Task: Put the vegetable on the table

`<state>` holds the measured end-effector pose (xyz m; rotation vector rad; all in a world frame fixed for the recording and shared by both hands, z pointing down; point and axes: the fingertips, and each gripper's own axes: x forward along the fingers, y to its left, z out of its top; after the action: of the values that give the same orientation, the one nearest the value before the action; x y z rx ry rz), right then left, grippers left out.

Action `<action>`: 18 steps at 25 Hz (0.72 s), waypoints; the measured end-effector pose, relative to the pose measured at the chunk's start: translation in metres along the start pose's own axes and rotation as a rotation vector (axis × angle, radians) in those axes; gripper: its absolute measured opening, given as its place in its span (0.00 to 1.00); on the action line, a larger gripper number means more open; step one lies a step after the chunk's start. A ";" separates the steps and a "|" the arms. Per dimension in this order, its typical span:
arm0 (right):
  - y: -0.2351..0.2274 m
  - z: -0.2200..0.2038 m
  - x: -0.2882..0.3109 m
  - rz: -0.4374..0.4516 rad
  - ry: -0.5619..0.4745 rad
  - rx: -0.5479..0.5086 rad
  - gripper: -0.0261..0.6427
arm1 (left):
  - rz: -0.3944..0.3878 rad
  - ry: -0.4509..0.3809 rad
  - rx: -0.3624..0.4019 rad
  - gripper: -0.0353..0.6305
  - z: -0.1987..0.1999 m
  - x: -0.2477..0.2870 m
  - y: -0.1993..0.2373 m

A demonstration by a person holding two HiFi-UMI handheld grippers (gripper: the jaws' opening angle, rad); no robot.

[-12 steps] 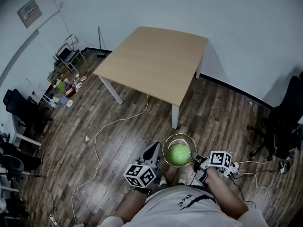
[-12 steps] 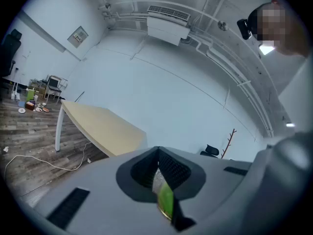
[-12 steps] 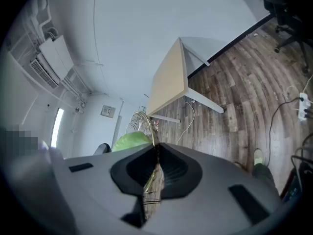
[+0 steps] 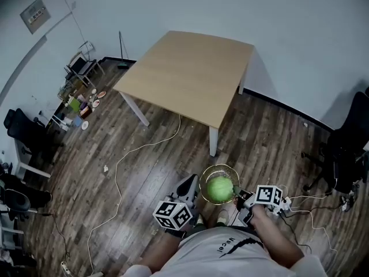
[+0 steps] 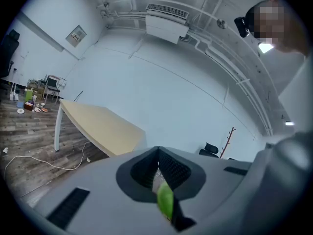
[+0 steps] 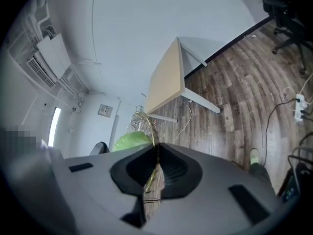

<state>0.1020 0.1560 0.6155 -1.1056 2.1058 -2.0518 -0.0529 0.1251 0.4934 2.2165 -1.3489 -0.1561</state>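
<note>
A round green cabbage (image 4: 219, 189) sits in a gold wire basket (image 4: 218, 169) held over the wooden floor, short of the light wooden table (image 4: 190, 77). My left gripper (image 4: 194, 184) is shut on the basket's left rim. My right gripper (image 4: 237, 193) is shut on its right rim. In the left gripper view the left gripper (image 5: 159, 177) pinches thin wire, with a strip of green cabbage (image 5: 165, 202) behind the jaws. In the right gripper view the right gripper (image 6: 155, 168) clamps the basket (image 6: 143, 119), and the cabbage (image 6: 131, 140) bulges to its left. The table (image 6: 166, 80) stands ahead.
A white cable (image 4: 132, 154) trails across the floor from the table's near leg (image 4: 213, 140). Black chairs stand at the left (image 4: 26, 134) and right (image 4: 346, 149). A cluttered rack (image 4: 78, 94) is by the left wall. A power strip and cords (image 4: 323, 203) lie at the right.
The left gripper and the basket with the cabbage have shifted slightly forward. The right gripper has hardly moved.
</note>
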 end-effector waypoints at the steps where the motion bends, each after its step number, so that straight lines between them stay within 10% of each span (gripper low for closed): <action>1: 0.000 0.000 0.000 -0.002 0.000 0.001 0.08 | -0.001 0.000 0.001 0.07 0.000 0.000 0.000; 18: 0.001 0.012 -0.008 0.022 0.000 -0.010 0.08 | 0.007 -0.005 0.038 0.07 -0.001 0.004 -0.012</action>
<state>0.1135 0.1491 0.6092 -1.0793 2.1206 -2.0342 -0.0407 0.1262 0.4894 2.2443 -1.3726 -0.1347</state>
